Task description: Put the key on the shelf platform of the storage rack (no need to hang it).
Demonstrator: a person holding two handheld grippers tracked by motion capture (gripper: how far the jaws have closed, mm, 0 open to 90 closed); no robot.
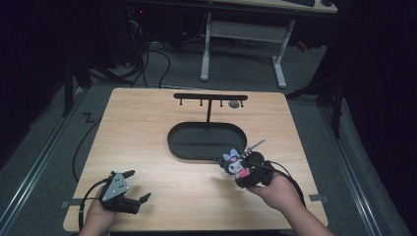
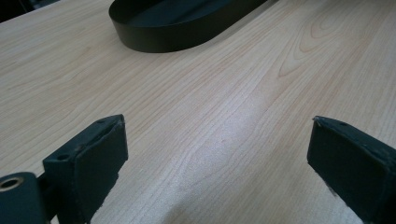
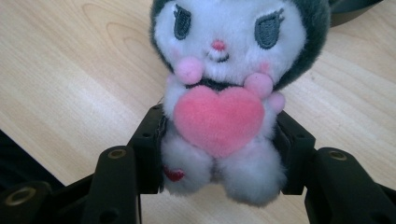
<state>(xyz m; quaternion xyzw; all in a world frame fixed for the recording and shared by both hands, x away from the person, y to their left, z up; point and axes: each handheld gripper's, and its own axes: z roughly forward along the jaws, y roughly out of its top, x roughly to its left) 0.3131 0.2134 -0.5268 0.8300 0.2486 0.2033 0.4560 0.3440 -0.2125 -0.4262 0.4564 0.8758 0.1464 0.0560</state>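
Observation:
A small plush toy (image 3: pixel 219 93) with a white face, dark hood and pink heart sits between the jaws of my right gripper (image 3: pixel 219 154), which is shut on its lower body. From above, the plush toy (image 1: pixel 234 164) is lifted just off the wood near the black oval tray's (image 1: pixel 177 147) front right end, in my right gripper (image 1: pixel 242 173). My left gripper (image 1: pixel 137 186) rests at the table's front left, open with nothing between its fingers (image 2: pixel 93 158). The oval tray (image 2: pixel 140 39) lies ahead of it.
A black T-shaped hanger stand (image 1: pixel 210 100) with small hooks rises from the tray's far side. A metal keyring chain (image 1: pixel 256 144) sticks out from the toy. The wooden table (image 1: pixel 147 118) ends close behind both hands. Desk legs and cables lie on the floor beyond.

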